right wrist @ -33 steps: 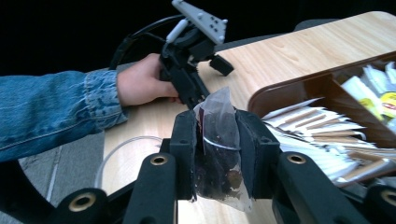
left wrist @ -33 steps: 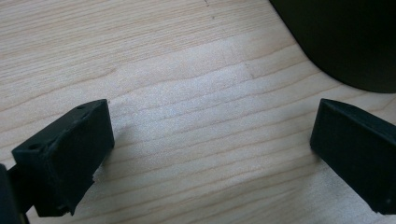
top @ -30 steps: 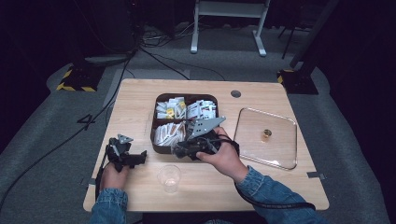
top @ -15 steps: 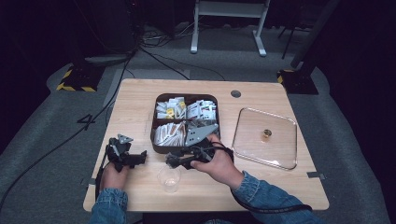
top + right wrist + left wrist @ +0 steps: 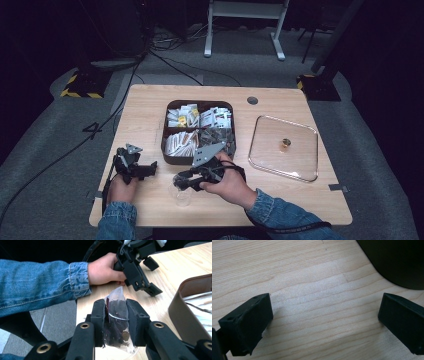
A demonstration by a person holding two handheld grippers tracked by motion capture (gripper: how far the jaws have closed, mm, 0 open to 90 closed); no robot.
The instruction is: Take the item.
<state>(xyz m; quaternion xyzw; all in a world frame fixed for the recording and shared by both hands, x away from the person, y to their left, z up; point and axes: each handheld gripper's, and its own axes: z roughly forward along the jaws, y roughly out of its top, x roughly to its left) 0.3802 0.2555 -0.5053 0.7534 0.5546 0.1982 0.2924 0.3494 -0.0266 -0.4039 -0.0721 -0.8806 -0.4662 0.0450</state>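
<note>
Dark studio: cables [image 5: 165, 60], taped floor [image 5: 80, 92]

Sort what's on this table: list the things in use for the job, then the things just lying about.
In use: the clear packet of dark bits in the right gripper; the clear cup; the compartment tray.
Lying about: the glass lid; the left gripper, open, idle.

Clear sachet [image 5: 117, 322] of dark contents, brown tray [image 5: 170, 150]

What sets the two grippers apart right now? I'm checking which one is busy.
The right gripper is shut on a clear packet of dark bits; the left gripper stands open with nothing between its jaws. The right hangs above a clear cup; the left rests by the compartment box. Both are black and hand-held.
</note>
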